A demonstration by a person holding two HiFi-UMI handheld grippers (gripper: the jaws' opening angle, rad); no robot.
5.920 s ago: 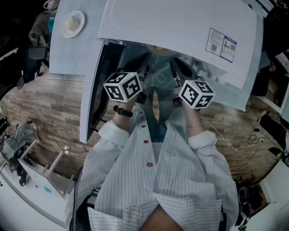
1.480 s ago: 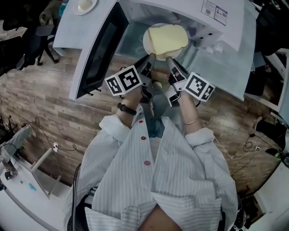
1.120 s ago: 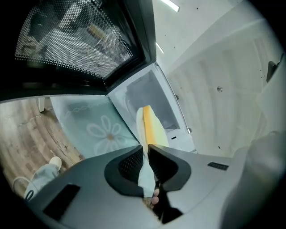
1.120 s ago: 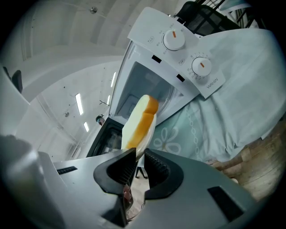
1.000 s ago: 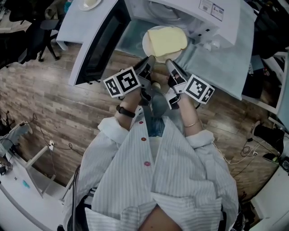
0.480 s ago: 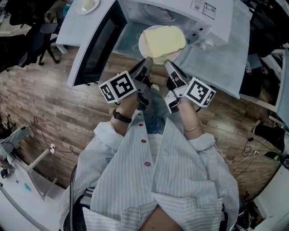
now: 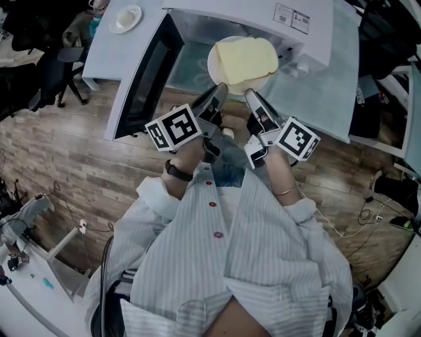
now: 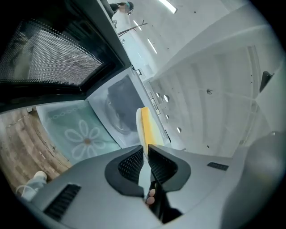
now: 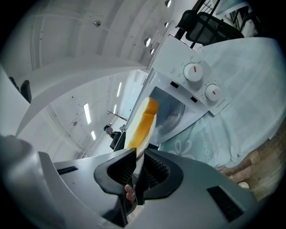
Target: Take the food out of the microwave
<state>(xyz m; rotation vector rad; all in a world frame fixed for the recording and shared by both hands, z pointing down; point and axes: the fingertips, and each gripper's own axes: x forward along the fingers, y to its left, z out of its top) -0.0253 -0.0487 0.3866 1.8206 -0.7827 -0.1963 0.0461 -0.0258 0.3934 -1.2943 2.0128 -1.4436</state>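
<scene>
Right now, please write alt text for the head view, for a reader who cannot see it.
A person in a striped shirt holds a white plate of yellow food by its near rim, with the left gripper and the right gripper, in front of an open white microwave; its door stands at the left.

Label (image 7: 290,16) on microwave (image 7: 223,8): print too small, illegible.

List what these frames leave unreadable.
- Kind of food: a plain yellow slab in the head view, edge-on in both gripper views.
- Label print on the microwave: too small, head view.
- Near rim of the plate: covered by the left gripper and right gripper.
</scene>
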